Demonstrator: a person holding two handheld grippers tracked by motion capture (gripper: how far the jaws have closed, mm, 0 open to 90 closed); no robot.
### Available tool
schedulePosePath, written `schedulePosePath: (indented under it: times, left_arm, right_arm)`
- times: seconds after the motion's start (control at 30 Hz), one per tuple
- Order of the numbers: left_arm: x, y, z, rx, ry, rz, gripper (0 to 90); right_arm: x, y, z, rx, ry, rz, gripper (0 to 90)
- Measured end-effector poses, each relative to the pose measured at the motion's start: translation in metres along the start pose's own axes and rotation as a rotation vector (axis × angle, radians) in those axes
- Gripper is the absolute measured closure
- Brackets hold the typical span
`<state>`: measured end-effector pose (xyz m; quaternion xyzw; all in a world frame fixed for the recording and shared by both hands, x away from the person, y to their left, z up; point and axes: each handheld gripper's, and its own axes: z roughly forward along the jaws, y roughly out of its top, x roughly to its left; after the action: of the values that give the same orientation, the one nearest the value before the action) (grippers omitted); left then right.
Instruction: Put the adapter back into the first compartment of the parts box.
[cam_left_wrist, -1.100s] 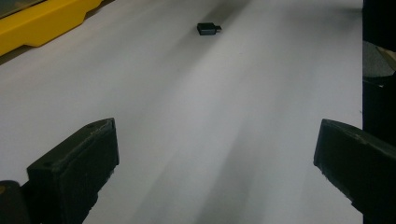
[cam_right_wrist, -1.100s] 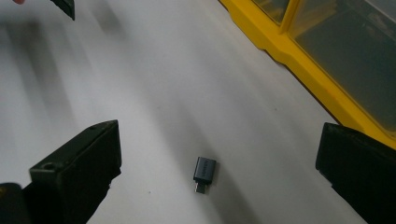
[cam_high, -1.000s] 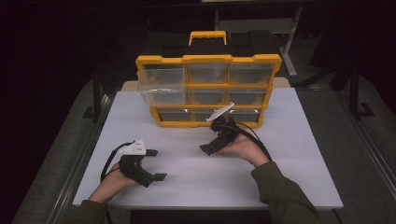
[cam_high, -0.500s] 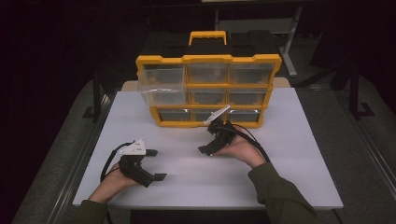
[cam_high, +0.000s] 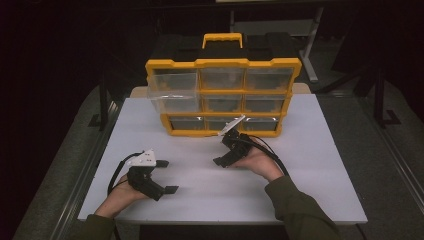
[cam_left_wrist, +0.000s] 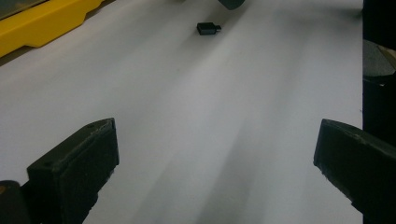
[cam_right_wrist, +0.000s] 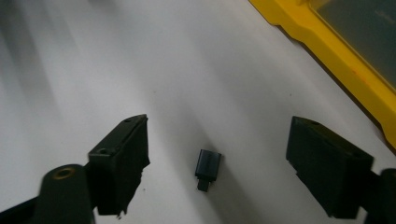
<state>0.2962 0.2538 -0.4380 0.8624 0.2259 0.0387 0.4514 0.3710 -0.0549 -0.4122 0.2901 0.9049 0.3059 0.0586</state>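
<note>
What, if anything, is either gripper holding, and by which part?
Nothing. The right gripper is open, its fingers either side of the small black plug-like adapter lying on the white table, apart from it. The left gripper is open on nothing.

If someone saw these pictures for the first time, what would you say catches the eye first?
The yellow drawer organiser at the far side of the white table, one clear top-left drawer pulled out. Then a tiny black adapter lying on the table between the open jaws of the right gripper, while the left gripper waits open nearer the person.
</note>
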Motion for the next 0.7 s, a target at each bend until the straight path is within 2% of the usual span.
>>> schedulePosePath:
  times: [0.7]
  left_arm:
    - [0.0,0.0,0.0,-0.001,-0.001,0.001,0.0]
  right_arm:
    - [0.0,-0.007,0.013,0.05,0.013,0.004,47.6]
